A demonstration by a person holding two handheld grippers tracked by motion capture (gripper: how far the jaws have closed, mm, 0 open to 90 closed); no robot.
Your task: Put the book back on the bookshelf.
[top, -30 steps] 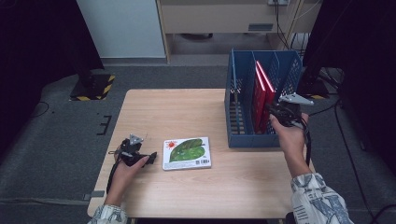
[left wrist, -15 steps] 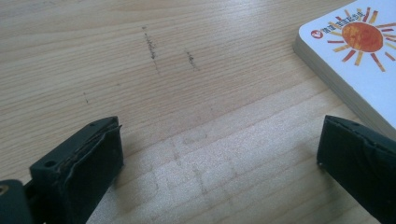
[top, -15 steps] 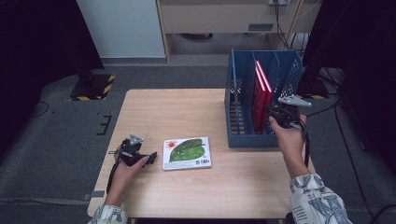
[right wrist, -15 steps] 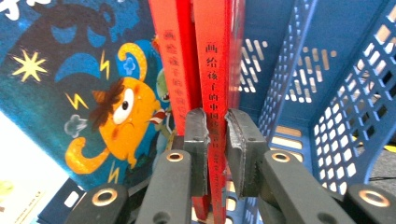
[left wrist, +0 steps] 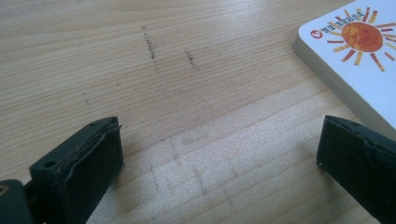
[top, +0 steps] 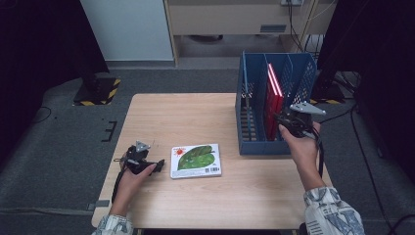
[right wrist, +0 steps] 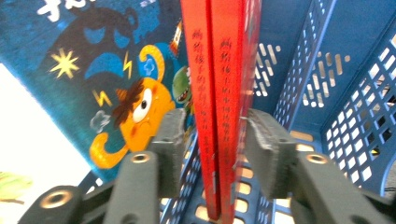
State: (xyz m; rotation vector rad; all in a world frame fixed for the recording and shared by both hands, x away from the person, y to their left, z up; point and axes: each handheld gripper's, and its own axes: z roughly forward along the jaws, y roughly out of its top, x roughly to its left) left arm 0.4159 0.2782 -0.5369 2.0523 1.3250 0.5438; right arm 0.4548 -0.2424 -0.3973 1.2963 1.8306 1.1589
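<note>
Between right tongs (right wrist: 212,154) | red books (right wrist: 219,93) upright | jaws opening, apart

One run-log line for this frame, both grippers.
left gripper: open, by green-leaf picture book | right gripper: jaws just opening, off two red books | blue plastic rack

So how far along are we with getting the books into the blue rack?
Done: two red books stand upright in the blue rack, beside a blue picture book. In hand: the right tongs have just been opening; their pads straddle the red spines with a gap on each side, so that pair looks released. Left: the green leaf book lies flat on the table, next to the open left tongs.
</note>
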